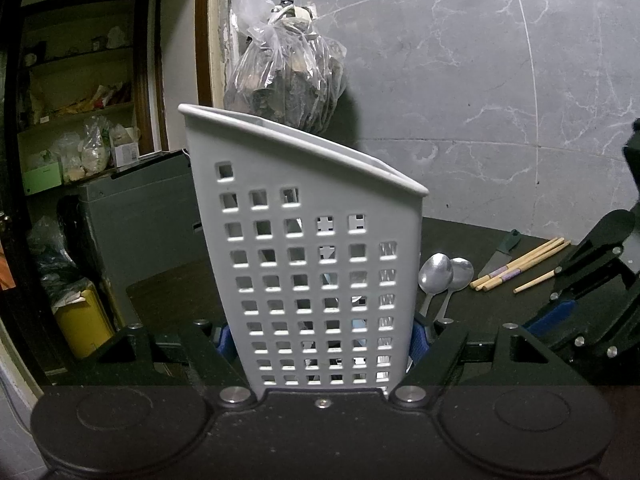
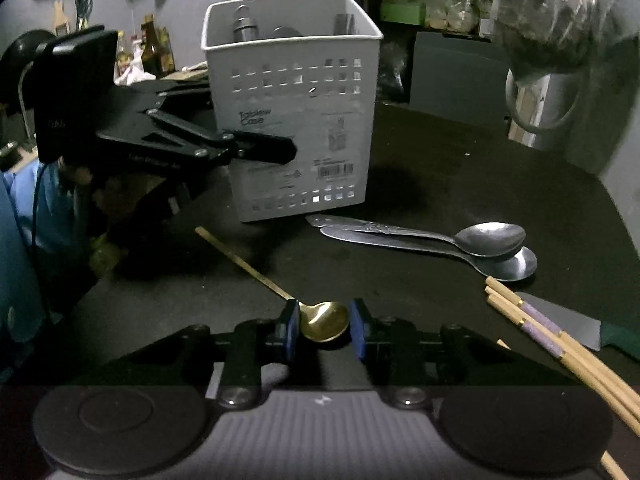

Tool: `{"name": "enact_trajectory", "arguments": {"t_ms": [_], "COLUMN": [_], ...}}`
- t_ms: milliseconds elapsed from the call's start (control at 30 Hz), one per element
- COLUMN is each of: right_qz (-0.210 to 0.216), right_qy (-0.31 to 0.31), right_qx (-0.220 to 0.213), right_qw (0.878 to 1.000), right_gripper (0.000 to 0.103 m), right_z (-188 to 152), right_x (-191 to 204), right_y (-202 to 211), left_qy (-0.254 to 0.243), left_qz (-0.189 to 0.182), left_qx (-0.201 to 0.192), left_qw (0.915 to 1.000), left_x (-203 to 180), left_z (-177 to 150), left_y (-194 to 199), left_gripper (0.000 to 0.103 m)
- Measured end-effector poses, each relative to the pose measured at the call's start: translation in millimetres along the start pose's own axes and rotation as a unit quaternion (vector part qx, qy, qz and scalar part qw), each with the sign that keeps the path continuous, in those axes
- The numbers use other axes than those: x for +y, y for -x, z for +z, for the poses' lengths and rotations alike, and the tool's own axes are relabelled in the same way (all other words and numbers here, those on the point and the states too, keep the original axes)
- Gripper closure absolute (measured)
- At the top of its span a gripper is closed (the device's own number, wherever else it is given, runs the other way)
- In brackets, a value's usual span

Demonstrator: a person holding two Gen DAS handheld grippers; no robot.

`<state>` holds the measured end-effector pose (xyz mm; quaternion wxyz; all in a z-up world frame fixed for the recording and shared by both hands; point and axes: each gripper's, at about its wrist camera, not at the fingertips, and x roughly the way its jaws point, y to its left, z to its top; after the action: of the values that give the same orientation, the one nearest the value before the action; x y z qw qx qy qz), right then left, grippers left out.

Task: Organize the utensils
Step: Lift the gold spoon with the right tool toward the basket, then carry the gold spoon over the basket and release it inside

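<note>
Two dim fisheye views over a dark table (image 2: pixel 460 184). Much is hard to read: the room behind is in shadow, and shelves and bags there blur together. Inside the white perforated utensil holder (image 1: pixel 304 264) a few dark metal handles show above the rim in the right wrist view, but what they belong to cannot be told. The printed label on the holder's side is too blurred to read. A knife (image 2: pixel 568 326) lies at the right edge, its handle cut off by the frame and its blade partly covered by a bundle of wooden chopsticks (image 2: pixel 560 344), which also run out of frame.

The left gripper (image 1: pixel 320 338) is clenched on the utensil holder, its blue pads (image 1: pixel 419 340) pressed against both lower sides; the holder stands upright on the table.

The right gripper (image 2: pixel 324 330) is released: its blue pads (image 2: pixel 358 330) stand a little apart on either side of the bowl of a gold spoon (image 2: pixel 324 322), with a small gap visible on the right side. The spoon lies flat on the table, its thin handle angled up and left toward the holder.

Two silver spoons (image 2: pixel 488 244) lie stacked just right of the holder's base
</note>
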<state>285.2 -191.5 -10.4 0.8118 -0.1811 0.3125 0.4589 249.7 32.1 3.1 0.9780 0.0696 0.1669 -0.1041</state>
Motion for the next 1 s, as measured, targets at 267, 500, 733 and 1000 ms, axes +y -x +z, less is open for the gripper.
{"name": "enact_trajectory", "arguments": {"t_ms": [267, 500, 733, 1000], "right_qz": [-0.088, -0.183, -0.225, -0.215], "right_qy": [0.074, 0.142, 0.174, 0.170], "right_qx": [-0.012, -0.022, -0.008, 0.005], "right_qw": [0.993, 0.973, 0.959, 0.962], "right_gripper": [0.073, 0.074, 0.090, 0.101], "right_z": [-8.9, -25.7, -31.3, -36.8], "right_x": [39.3, 83.0, 102.3, 108.1], "right_y": [4.4, 4.3, 3.0, 4.0], "left_qy": [-0.003, -0.002, -0.003, -0.004], "left_qz": [0.001, 0.001, 0.002, 0.003], "left_qx": [-0.001, -0.001, -0.002, -0.002], "left_qw": [1.0000, 1.0000, 1.0000, 1.0000], "left_x": [0.1, 0.1, 0.1, 0.2], "left_z": [0.0, -0.1, 0.3, 0.5], "left_y": [-0.2, -0.1, 0.3, 0.5], "left_gripper": [0.026, 0.026, 0.025, 0.025]}}
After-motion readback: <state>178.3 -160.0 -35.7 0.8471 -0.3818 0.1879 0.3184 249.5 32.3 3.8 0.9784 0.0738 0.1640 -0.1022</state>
